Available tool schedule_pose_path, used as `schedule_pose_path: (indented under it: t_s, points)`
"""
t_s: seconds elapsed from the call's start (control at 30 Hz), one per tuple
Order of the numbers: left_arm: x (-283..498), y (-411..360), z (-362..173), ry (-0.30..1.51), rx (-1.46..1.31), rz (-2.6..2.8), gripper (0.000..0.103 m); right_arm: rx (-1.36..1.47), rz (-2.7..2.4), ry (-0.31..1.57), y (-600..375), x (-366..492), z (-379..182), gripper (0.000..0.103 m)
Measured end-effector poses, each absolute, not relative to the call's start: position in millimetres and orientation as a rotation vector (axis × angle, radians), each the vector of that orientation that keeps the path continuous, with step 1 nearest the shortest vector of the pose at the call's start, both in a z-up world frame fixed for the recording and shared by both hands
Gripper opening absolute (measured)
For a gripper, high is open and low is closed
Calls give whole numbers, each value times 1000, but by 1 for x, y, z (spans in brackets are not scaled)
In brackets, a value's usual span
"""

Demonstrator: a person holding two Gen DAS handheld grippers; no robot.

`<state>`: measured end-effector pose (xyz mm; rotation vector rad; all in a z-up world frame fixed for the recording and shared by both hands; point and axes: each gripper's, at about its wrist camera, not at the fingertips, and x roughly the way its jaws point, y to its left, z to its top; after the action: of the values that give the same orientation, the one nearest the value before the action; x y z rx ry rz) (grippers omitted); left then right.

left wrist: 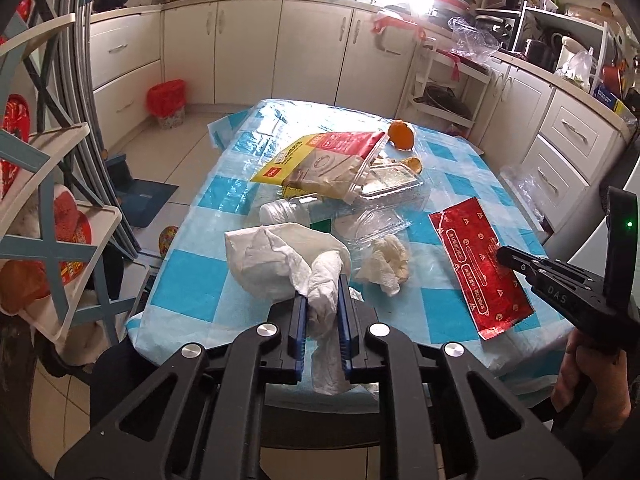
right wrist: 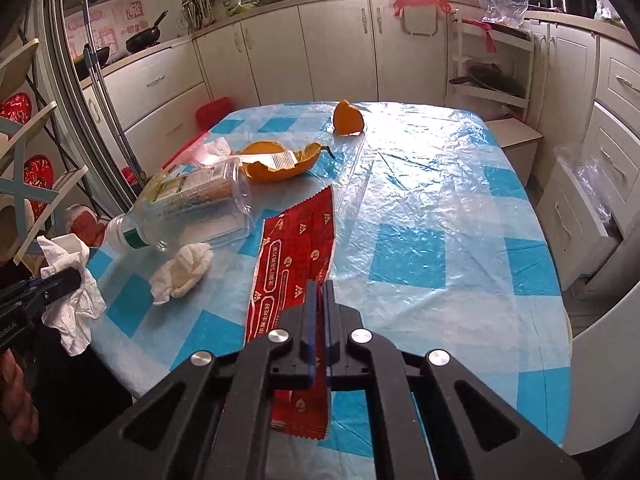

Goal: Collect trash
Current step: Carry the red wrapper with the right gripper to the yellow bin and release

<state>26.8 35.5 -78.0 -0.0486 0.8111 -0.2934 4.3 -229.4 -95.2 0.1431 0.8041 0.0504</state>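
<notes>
My left gripper [left wrist: 323, 286] is shut on a big crumpled white paper towel [left wrist: 280, 264] and holds it over the near left edge of the table [left wrist: 200, 280]; the towel also shows in the right wrist view [right wrist: 72, 280]. My right gripper [right wrist: 319, 286] is shut on a long red foil wrapper [right wrist: 296, 248], which also shows in the left wrist view [left wrist: 476, 268]. On the blue-checked tablecloth lie a small crumpled tissue [left wrist: 386, 264] [right wrist: 184, 266], a clear plastic bottle [right wrist: 188, 208], a clear clamshell box [left wrist: 384, 188], a yellow-red bag [left wrist: 320, 160] and orange peels [right wrist: 280, 160] [right wrist: 348, 118].
A red-lined waste bin [left wrist: 168, 102] stands on the floor by the far cabinets. A blue-and-white shelf rack [left wrist: 48, 200] stands left of the table. White cabinets [left wrist: 568, 148] run along the right, with a small cart [left wrist: 444, 88] behind the table.
</notes>
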Motion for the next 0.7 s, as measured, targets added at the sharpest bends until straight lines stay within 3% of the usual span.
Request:
schedule_pose_path:
  t_s: [0.7]
  points:
    - [8,-24,-42,748,4,-423,13,229,-28,663,-274,-19,-65,4]
